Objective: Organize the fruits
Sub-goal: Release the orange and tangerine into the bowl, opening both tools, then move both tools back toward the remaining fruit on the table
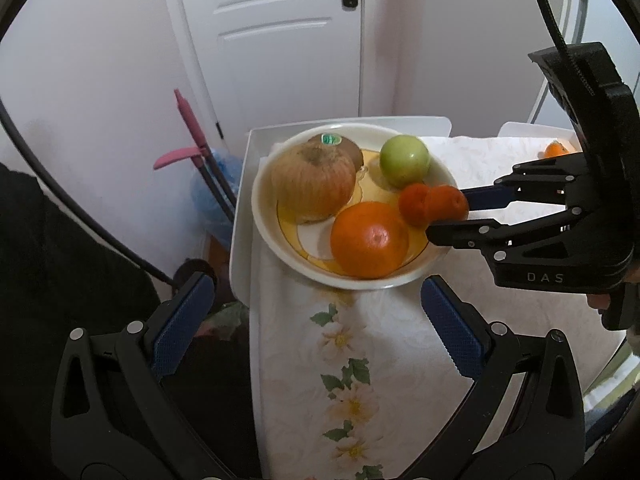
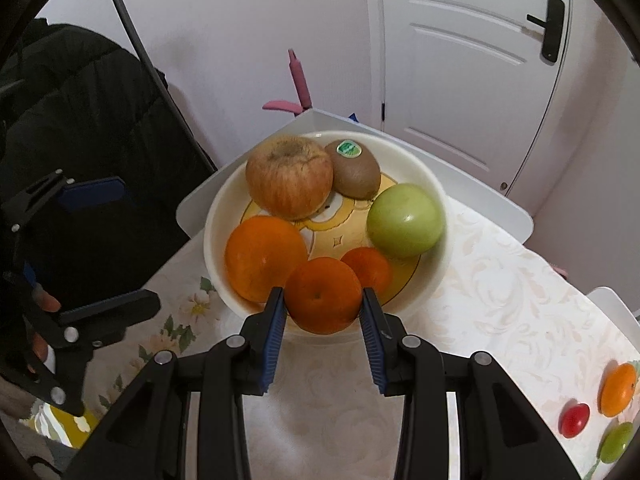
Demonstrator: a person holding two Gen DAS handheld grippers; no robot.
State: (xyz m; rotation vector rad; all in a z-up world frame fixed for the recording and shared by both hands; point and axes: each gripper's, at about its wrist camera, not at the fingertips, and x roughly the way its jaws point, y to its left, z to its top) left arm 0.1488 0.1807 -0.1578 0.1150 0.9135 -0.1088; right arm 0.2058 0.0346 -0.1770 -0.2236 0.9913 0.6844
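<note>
Now my right gripper (image 2: 323,307) pinches a mandarin (image 2: 322,295) over the near rim of the bowl (image 2: 434,184) ahead, where it joins the other fruit; my left gripper (image 1: 316,300) hangs wide open, clear.

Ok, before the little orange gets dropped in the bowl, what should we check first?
1. Right gripper shut on the small mandarin: ok.
2. Mandarin over the bowl, above its near rim: ok.
3. Free spot under it: not ok, the big orange and another mandarin crowd that side.
4. Left gripper open, clear of the bowl: ok.
5. Green apple, kiwi and red apple lying steady: cannot tell.
</note>
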